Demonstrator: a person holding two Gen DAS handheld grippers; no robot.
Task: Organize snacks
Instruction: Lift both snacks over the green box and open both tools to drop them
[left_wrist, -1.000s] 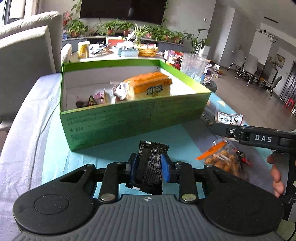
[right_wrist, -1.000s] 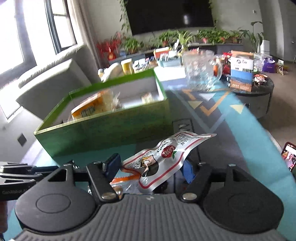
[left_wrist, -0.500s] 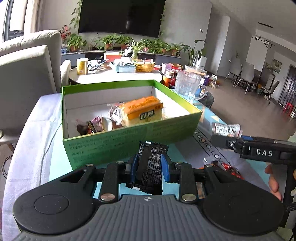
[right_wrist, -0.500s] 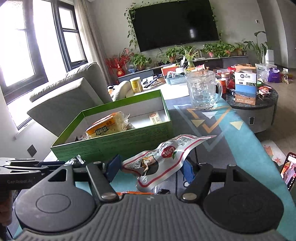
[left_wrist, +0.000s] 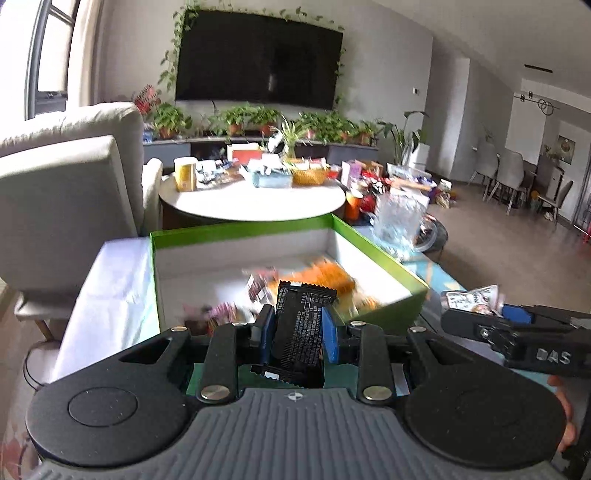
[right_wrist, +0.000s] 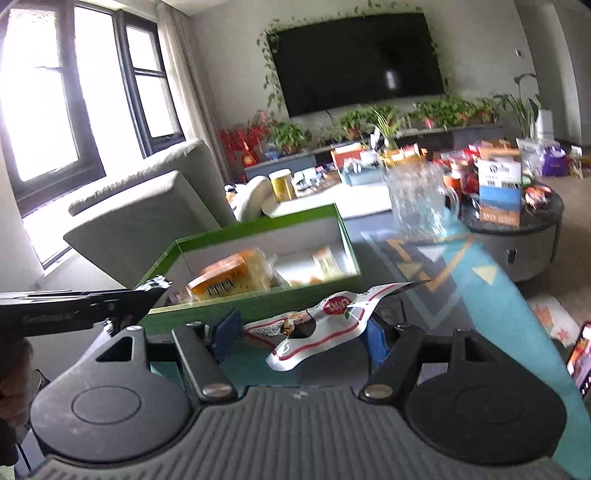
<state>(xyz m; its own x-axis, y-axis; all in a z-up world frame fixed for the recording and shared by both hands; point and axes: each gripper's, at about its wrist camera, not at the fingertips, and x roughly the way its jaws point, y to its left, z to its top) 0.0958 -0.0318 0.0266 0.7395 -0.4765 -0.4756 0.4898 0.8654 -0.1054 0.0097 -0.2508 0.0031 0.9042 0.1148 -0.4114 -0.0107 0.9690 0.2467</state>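
My left gripper (left_wrist: 298, 325) is shut on a black snack packet (left_wrist: 301, 328) and holds it up at the near rim of the green box (left_wrist: 376, 247). My right gripper (right_wrist: 301, 332) is shut on a white and red snack pouch (right_wrist: 325, 321), raised just in front of the box's near wall (right_wrist: 258, 306). Inside the box lie an orange-wrapped cake pack (right_wrist: 229, 278) and several small snacks (left_wrist: 221, 310). The left gripper also shows in the right wrist view (right_wrist: 147, 291), the right one in the left wrist view (left_wrist: 476, 310).
A glass mug (right_wrist: 417, 199) stands on the table beyond the box's right end. A grey armchair (left_wrist: 62, 192) is at the left. A round white table (left_wrist: 251, 199) and a low dark round table (right_wrist: 517, 229), both with clutter, stand behind.
Both grippers have risen with their snacks and moved toward the box. The view now looks down into the box from higher up. Loose snacks on the table have dropped out of sight.
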